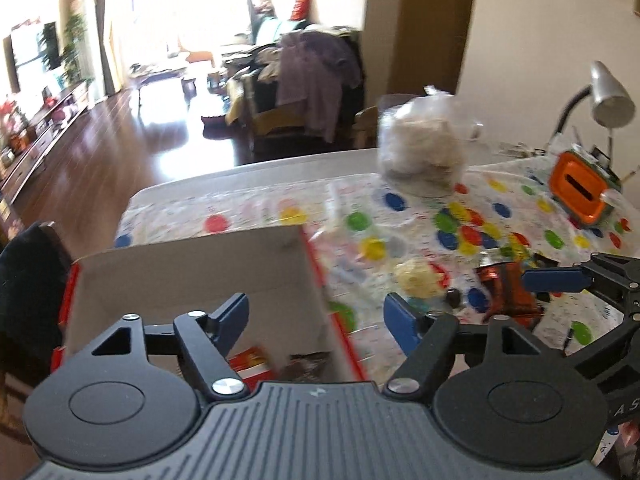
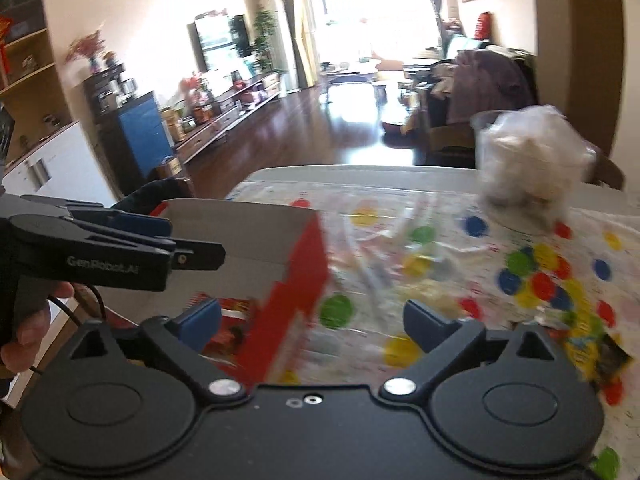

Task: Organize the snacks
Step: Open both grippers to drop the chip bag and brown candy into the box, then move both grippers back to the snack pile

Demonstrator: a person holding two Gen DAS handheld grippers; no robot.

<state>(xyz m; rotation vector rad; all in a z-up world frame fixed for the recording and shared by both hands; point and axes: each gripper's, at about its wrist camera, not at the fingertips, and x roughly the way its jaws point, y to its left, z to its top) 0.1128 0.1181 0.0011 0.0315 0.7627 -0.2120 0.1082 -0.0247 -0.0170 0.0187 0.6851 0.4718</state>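
Left gripper [image 1: 316, 312] open over box [image 1: 192, 276] corner; snacks [image 1: 508, 292] rightward on table

Motion blur smears the snack packets [image 1: 508, 292] lying on the desk [image 1: 256, 208], so no label reads. The cardboard box [image 1: 192, 276] hides most of its contents behind the left claw [image 1: 316, 316]. The clear bag [image 2: 532, 160] shows only a whitish mass, unidentifiable
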